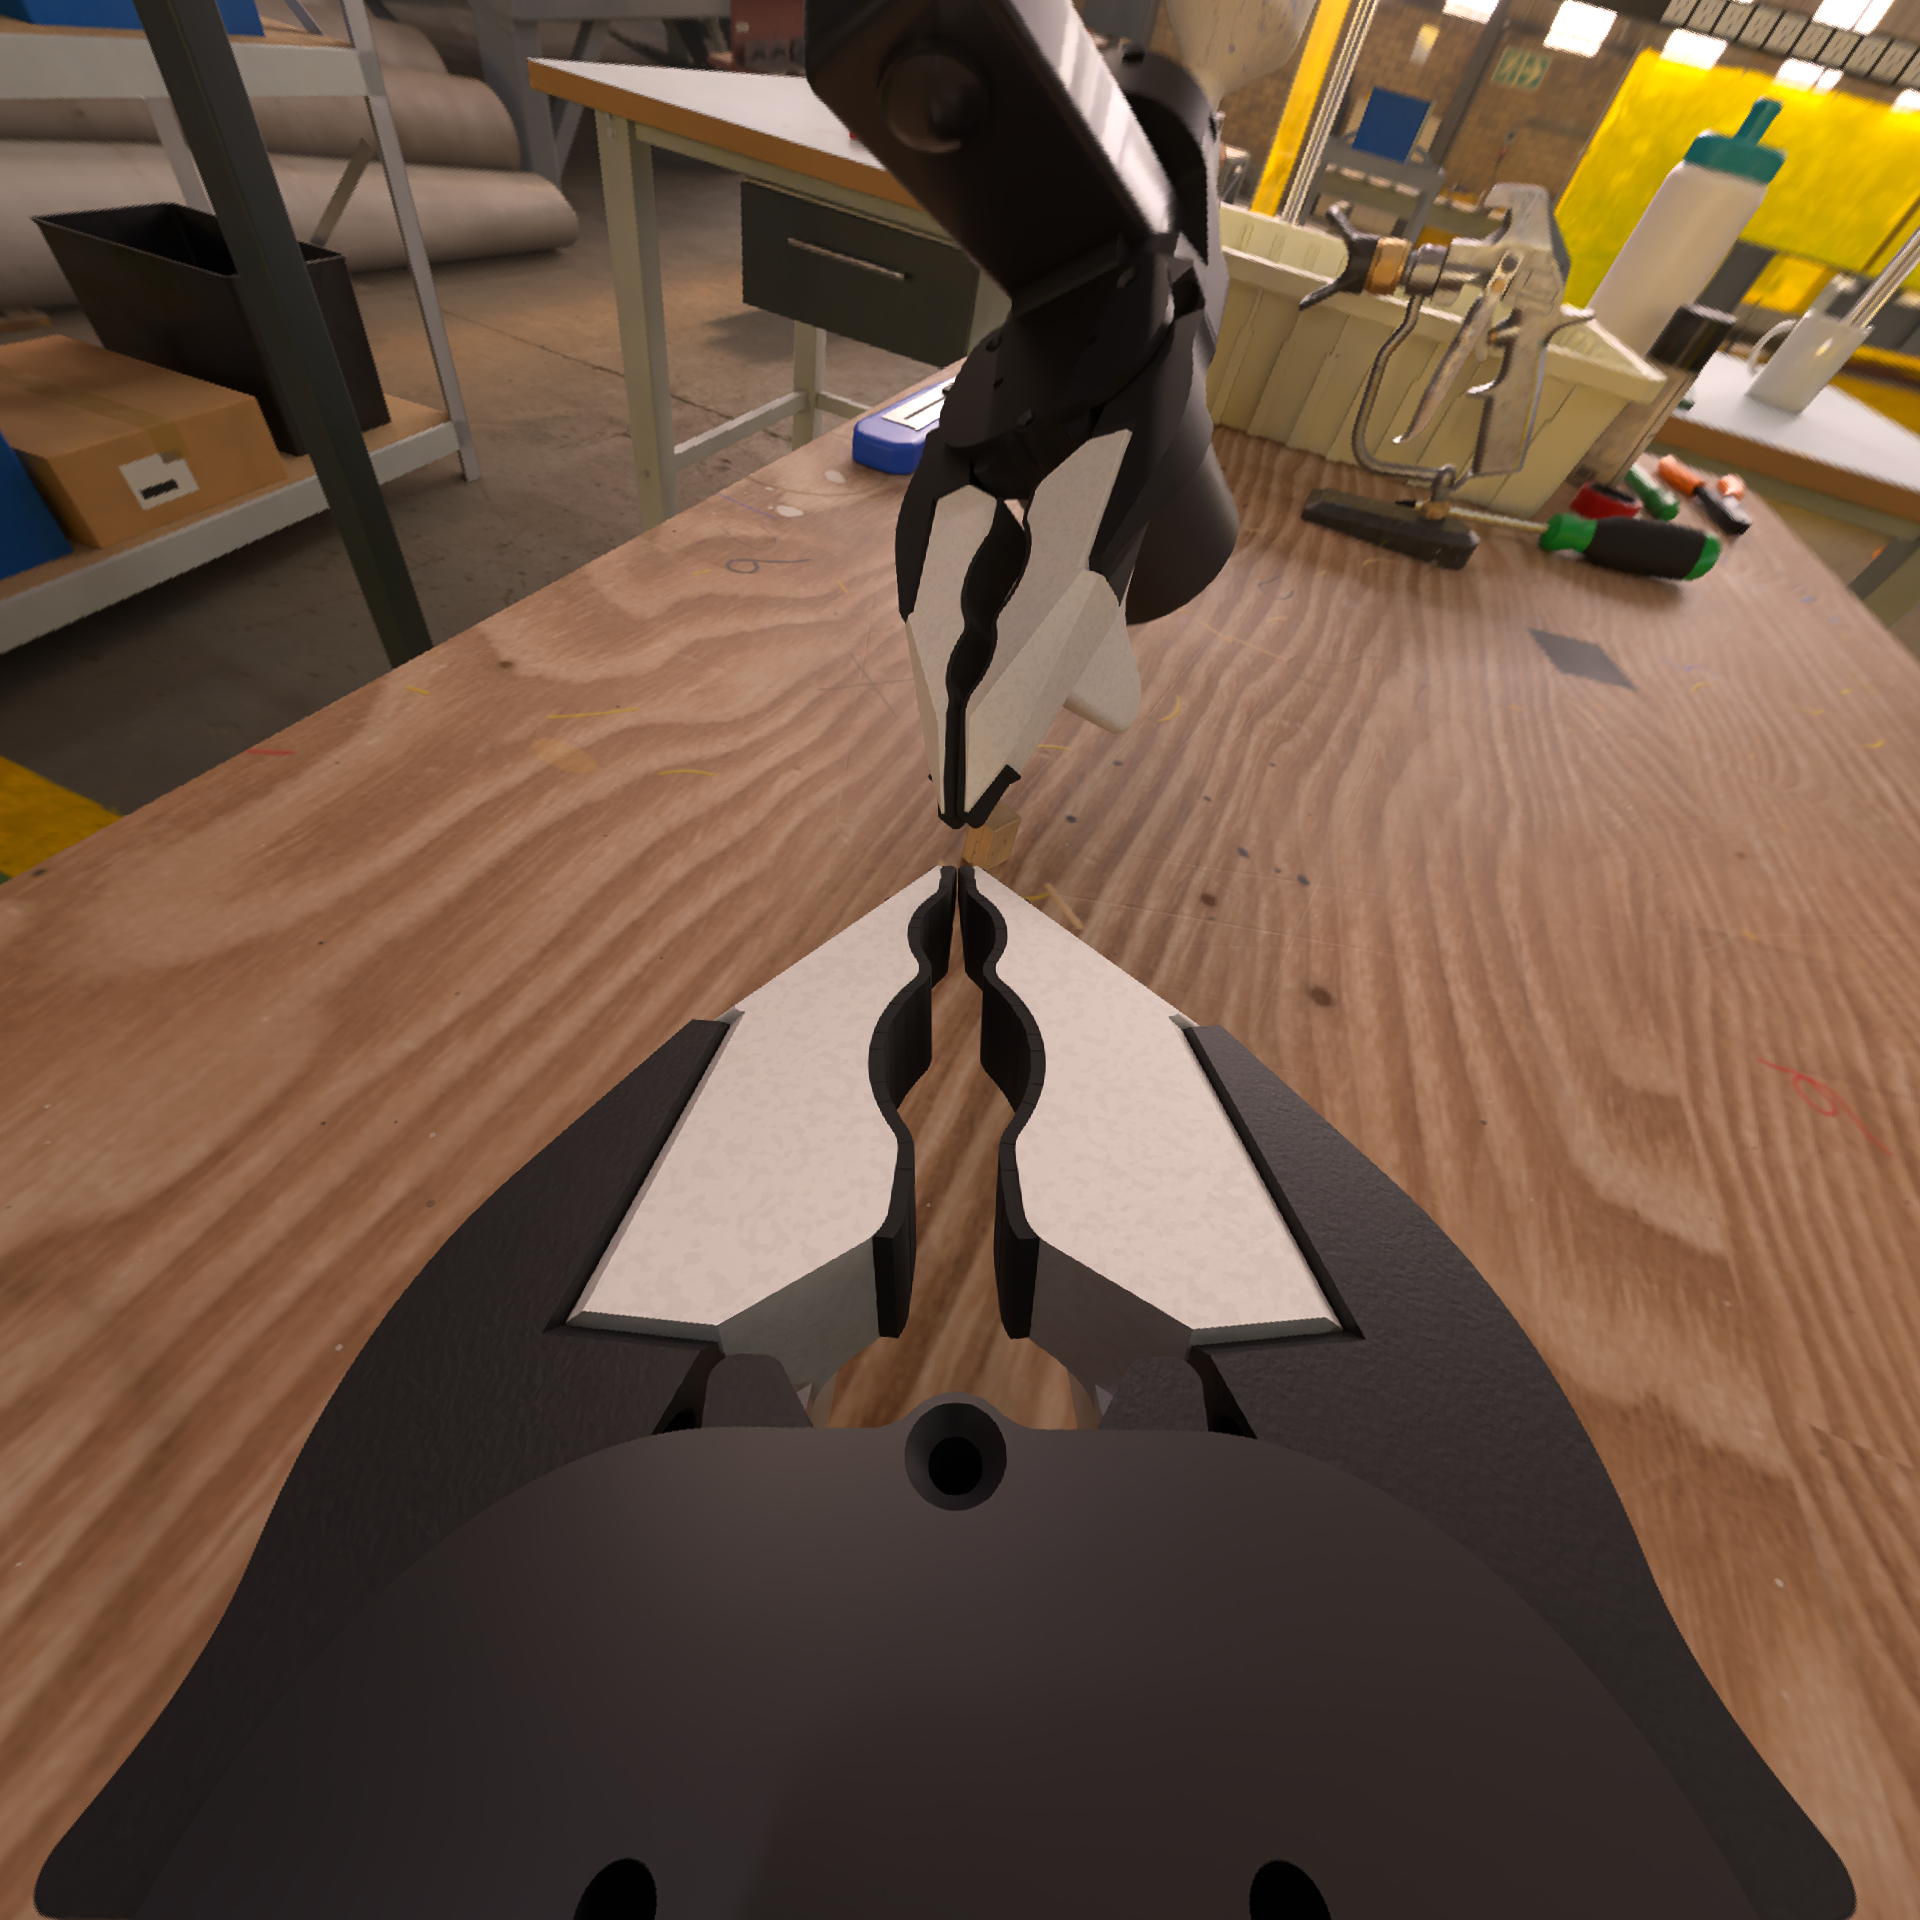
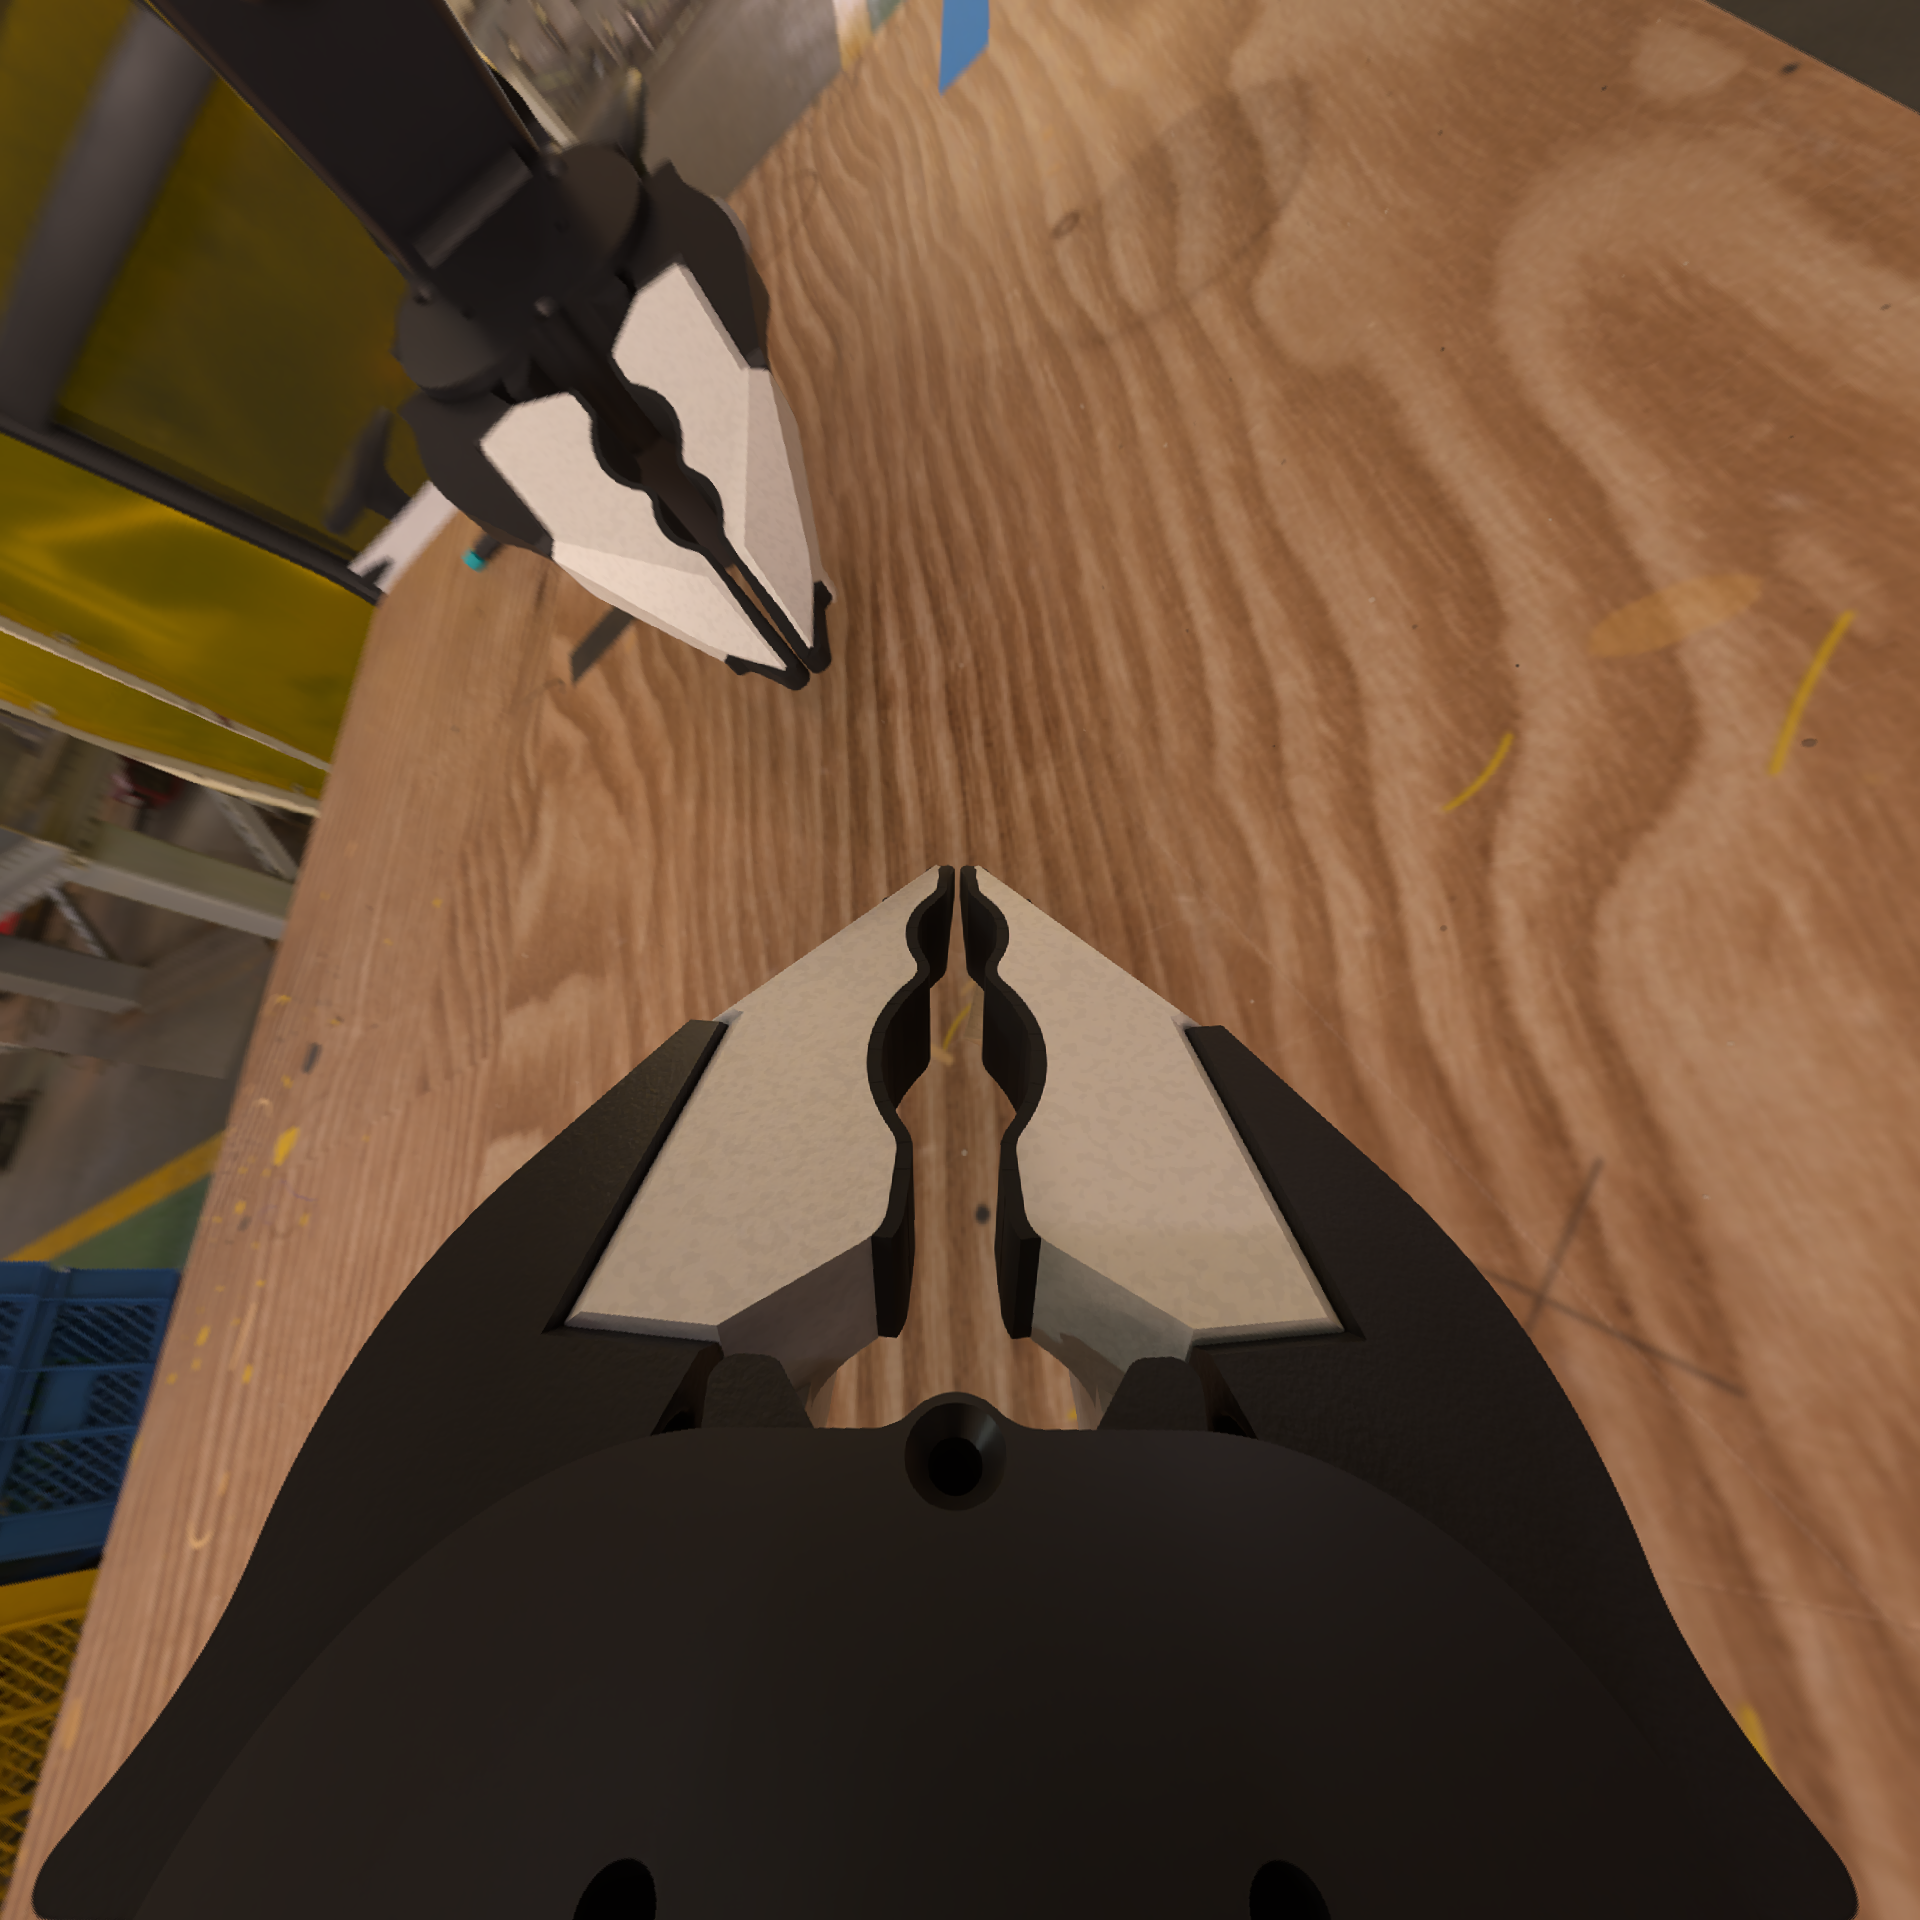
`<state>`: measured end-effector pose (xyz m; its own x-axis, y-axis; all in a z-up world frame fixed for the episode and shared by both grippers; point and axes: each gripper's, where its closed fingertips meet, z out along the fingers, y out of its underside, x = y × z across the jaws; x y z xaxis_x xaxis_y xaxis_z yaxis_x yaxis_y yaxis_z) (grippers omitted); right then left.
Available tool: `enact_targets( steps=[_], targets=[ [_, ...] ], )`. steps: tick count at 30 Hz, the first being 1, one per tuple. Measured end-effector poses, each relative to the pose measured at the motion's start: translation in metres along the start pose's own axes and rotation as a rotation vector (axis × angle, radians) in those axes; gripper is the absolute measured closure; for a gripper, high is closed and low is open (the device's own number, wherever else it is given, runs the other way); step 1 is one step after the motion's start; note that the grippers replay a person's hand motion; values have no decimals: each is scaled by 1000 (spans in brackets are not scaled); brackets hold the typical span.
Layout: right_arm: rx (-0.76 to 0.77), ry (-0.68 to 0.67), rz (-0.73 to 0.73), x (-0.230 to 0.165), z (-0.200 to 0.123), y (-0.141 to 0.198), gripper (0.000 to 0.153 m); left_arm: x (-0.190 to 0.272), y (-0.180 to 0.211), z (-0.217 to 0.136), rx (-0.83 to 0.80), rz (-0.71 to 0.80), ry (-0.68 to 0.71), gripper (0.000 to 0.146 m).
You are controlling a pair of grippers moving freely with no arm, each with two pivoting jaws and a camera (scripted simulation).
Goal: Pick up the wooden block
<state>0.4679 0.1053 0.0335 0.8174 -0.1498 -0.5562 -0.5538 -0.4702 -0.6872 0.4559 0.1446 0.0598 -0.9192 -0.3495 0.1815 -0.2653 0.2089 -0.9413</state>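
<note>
The wooden block point(image 1: 992, 837) is a small pale cube lying on the plywood table point(image 1: 520, 935). In the left wrist view it shows just beyond my left gripper point(image 1: 956, 875), which is shut and empty. My right gripper point(image 1: 958, 819) comes down from above, shut, with its tips just left of the block and close above it. In the right wrist view my right gripper point(image 2: 956, 871) is shut with nothing between the fingers, and the left gripper point(image 2: 805, 673) is at the upper left. The block does not show there.
A small wooden peg point(image 1: 1065, 906) lies right of the block. At the far right are a cream crate point(image 1: 1340, 353), a metal spray gun point(image 1: 1475, 312), a white bottle point(image 1: 1683, 229) and screwdrivers point(image 1: 1631, 545). A blue object point(image 1: 891, 436) lies at the far edge. A blue crate point(image 2: 83, 1382) stands beyond the table's edge.
</note>
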Motion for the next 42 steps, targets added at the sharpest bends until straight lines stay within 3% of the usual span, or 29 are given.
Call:
enact_targets(
  steps=[4, 12, 18, 22, 26, 30, 35, 39, 42],
  targets=[
    [-56, 60, -51, 3, -1, 4, 152, 0, 3, 1, -25, 43, -28, 146],
    [-217, 158, -54, 13, -11, 15, 149, -11, 1, -6, -26, -9, -64, 146],
    [-134, 129, -145, 7, -16, 8, 130, -8, 2, -5, -31, -9, -50, 146],
    [-139, 265, -183, 14, -9, 14, 127, -10, 1, -6, -24, -14, -59, 146],
    [-49, 449, -275, 10, -13, 11, 128, -10, 0, -6, -12, -25, -60, 146],
    [-45, 532, -275, 11, -14, 22, 131, -7, 1, -3, -14, -35, -45, 145],
    [-19, 511, -252, 12, -5, 25, 131, -3, 1, -2, -15, -32, -31, 145],
    [-31, 538, -282, 13, -5, 25, 144, -1, 0, -2, -7, -34, -24, 145],
    [21, 520, -322, 7, -6, 16, 144, 9, -2, 0, 11, -30, 35, 145]
  ],
)
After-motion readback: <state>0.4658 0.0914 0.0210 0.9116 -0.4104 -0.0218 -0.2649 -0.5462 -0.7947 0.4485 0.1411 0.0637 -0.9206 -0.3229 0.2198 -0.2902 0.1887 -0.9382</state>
